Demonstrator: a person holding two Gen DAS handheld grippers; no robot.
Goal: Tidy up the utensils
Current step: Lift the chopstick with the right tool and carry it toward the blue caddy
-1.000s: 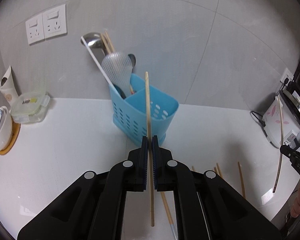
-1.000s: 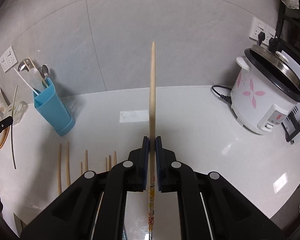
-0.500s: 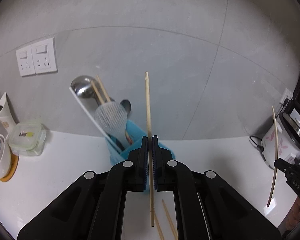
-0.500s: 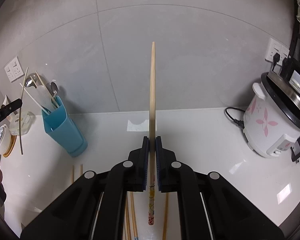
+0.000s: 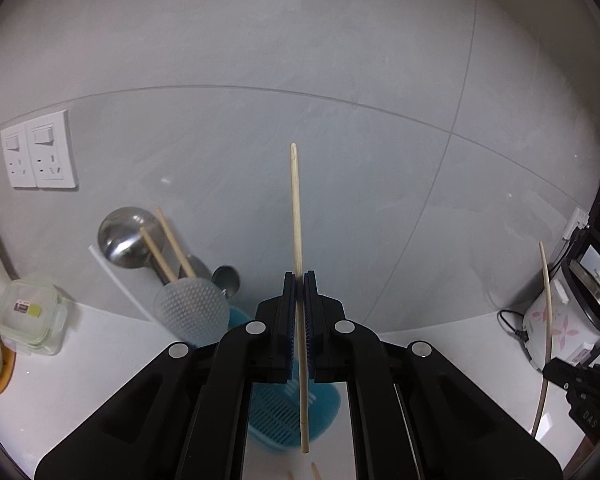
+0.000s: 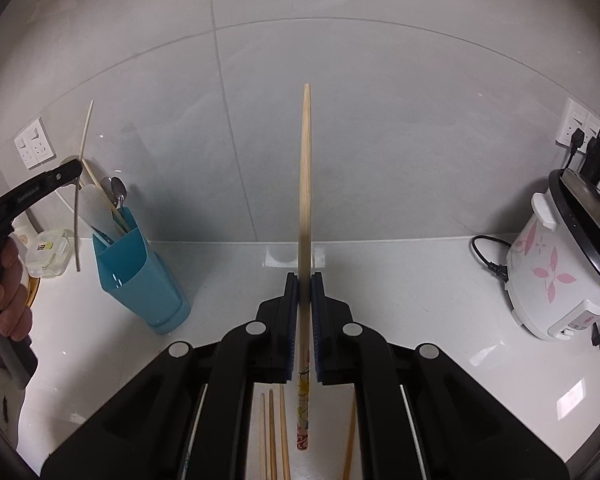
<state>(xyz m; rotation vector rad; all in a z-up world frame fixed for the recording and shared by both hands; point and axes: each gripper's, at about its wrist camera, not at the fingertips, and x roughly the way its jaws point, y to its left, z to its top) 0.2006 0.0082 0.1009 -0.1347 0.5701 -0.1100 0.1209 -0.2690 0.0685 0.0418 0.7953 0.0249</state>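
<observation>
Jaws of the left gripper (image 5: 299, 280) are clamped on a pale chopstick (image 5: 295, 208), upright above the blue caddy (image 5: 292, 416), which sat farther ahead a second ago. Right gripper (image 6: 305, 280) jaws pinch a patterned chopstick (image 6: 305, 184); loose ones (image 6: 274, 436) lie on the counter (image 6: 420, 280) below, the caddy well left.

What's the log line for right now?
left gripper: shut on chopstick, above blue holder | right gripper: shut on patterned chopstick | loose chopsticks on counter

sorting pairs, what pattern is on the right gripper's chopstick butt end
Yellow cartoon print with a red band on the chopstick, clearest in the right wrist view.
</observation>
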